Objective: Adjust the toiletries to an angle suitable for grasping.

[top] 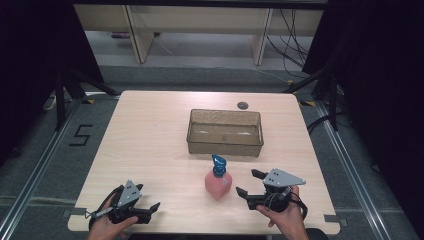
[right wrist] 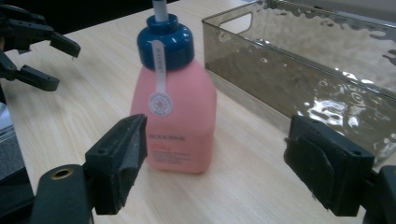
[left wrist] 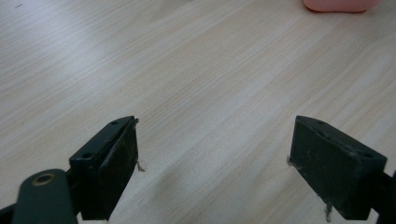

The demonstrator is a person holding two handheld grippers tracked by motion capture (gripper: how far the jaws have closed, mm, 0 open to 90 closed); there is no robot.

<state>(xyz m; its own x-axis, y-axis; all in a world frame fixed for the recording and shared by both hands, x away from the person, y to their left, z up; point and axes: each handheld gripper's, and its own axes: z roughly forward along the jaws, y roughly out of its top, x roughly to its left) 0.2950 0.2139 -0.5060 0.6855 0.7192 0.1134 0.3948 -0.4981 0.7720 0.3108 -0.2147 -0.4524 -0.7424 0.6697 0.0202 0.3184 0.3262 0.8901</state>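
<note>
A pink pump bottle [top: 218, 183] with a blue cap stands upright on the wooden table [top: 150, 135], just in front of a clear smoked plastic bin [top: 225, 131]. My right gripper [top: 248, 183] sits to the bottom right of the bottle, jaws open and pointed at it without touching. In the right gripper view the bottle [right wrist: 175, 112] stands a little beyond the spread jaws, nearer the left one, with the bin [right wrist: 322, 60] to its right. My left gripper [top: 152, 206] rests open near the table's front left edge. The bottle's pink base [left wrist: 338, 4] shows far ahead of it.
A small dark round disc [top: 243, 105] lies on the table behind the bin. Bare wood spreads over the table's left half. Desk legs and cables stand on the floor beyond the far edge. Dark stands flank the table on both sides.
</note>
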